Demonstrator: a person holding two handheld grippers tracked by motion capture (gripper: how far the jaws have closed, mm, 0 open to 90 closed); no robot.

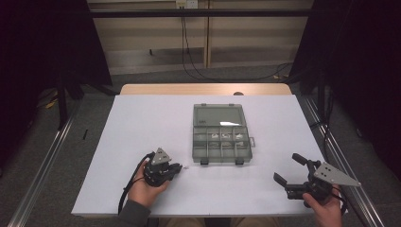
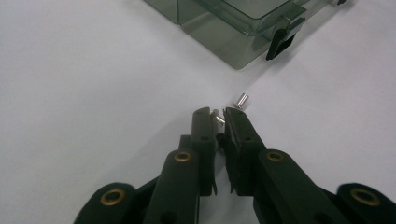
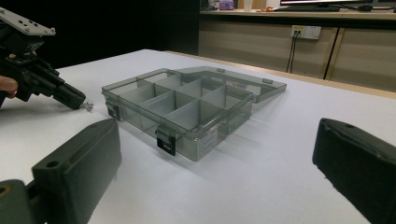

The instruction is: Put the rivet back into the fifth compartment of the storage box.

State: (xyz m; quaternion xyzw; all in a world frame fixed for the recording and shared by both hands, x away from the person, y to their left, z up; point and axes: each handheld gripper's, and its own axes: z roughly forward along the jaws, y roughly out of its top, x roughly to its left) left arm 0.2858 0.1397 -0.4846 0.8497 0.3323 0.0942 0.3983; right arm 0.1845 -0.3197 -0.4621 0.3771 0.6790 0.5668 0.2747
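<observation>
Picking: our left gripper pinches one screw
Right gripper: jaws apart
Tip: we lift straight, sparing the loose screw

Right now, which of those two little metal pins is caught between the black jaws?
The left gripper pinches the nearer pin; the other pin lies free on the white table, just beyond the jaw tips.

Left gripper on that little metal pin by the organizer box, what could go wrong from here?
1. The left gripper pinches one small metal pin only at its very tips, so it may slip out when lifted.
2. A second pin lies loose just beyond the tips; a nudge could roll it off across the white table.
3. The compartment box is open with small parts inside; bumping it could scatter them.
</observation>
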